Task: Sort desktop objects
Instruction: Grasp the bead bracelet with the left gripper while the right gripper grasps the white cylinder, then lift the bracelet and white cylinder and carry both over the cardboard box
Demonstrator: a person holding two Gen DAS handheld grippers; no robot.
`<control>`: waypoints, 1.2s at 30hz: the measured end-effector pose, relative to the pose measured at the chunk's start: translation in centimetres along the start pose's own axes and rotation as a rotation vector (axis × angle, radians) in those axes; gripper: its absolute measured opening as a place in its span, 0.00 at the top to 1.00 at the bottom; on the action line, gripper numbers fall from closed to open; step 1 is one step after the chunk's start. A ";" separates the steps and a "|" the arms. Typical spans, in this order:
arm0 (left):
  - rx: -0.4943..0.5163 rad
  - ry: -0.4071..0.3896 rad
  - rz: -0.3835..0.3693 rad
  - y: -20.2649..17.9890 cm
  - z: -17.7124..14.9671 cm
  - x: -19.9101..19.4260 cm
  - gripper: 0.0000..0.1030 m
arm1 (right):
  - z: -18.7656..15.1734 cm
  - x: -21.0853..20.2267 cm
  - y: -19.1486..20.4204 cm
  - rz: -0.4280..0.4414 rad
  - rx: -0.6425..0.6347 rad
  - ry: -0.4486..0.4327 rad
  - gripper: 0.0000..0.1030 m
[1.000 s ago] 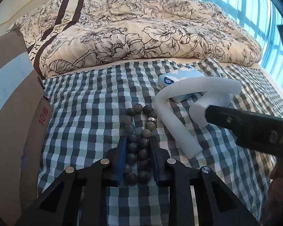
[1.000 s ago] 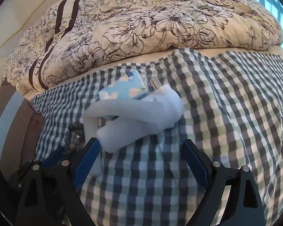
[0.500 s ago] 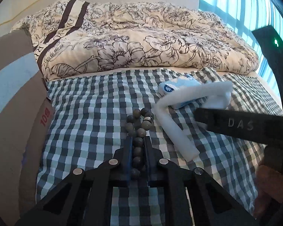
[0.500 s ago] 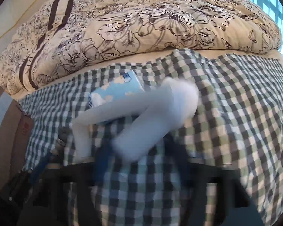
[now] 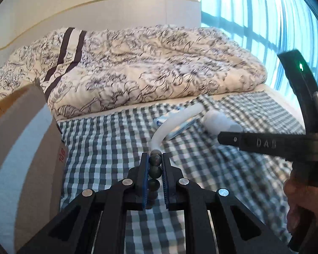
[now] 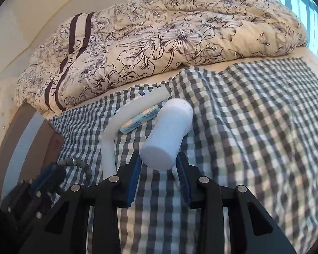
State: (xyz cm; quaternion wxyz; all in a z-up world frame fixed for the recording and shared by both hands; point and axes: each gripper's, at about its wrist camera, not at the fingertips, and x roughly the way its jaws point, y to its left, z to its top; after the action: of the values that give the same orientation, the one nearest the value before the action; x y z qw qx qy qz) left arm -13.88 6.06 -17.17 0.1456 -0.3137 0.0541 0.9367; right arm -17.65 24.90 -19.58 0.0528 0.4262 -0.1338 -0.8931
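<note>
The bed [image 6: 254,127] fills most of what I can see, spread with a grey, green and white checked sheet [image 5: 108,139], and a cream floral duvet [image 6: 169,42] with dark stripes is heaped along its far side. Tall windows [image 5: 254,17] glow blue at the right. A brown cardboard box [image 5: 21,148] with a pale band stands at the left edge of the bed.

On the sheet lies a long white foam tube [image 6: 125,116], bent into a loop; its thick free end [image 6: 167,137] is lifted toward the right wrist camera. The right gripper [image 6: 159,169] has that thick end squeezed between its blue pads, the foam's flat round face bulging out above the fingers. In the left wrist view this gripper's black arm reaches in from the right, with a hand [image 5: 296,201] at its grip.

Under the foam loop rests a light blue tissue packet [image 6: 140,119], touching the tube.

The left gripper [image 5: 155,169] is nearly closed, pinching a string of dark round beads [image 5: 155,166] between its pads. From the right wrist view the beads [image 6: 78,164] hang from that gripper above the sheet, just beside the near end of the foam tube.
</note>
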 end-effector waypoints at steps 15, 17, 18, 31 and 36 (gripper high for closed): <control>-0.005 -0.044 -0.078 -0.6 1.7 -4.0 0.89 | -5.2 -7.1 -0.7 -0.017 -0.049 -0.034 0.70; -0.011 -0.045 -0.084 -0.6 1.7 -4.4 0.89 | -6.1 -7.0 -0.7 -0.042 -0.070 -0.017 0.70; -0.014 -0.046 -0.086 -0.6 1.7 -4.6 0.89 | -6.5 -6.7 -0.8 -0.054 -0.069 -0.011 0.70; -0.017 -0.090 -0.099 -0.6 2.4 -7.5 0.89 | -7.1 -2.5 -1.5 -0.115 -0.096 0.062 0.65; -0.022 -0.113 -0.099 -0.3 2.7 -8.7 0.89 | -7.2 -4.2 -1.1 -0.110 -0.112 0.049 0.69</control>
State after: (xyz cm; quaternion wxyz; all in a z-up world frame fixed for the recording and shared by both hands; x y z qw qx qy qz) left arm -8.71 4.79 -9.74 0.1912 -0.2644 0.0199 0.9451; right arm -9.37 25.44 -21.11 0.0304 0.4509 -0.0587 -0.8901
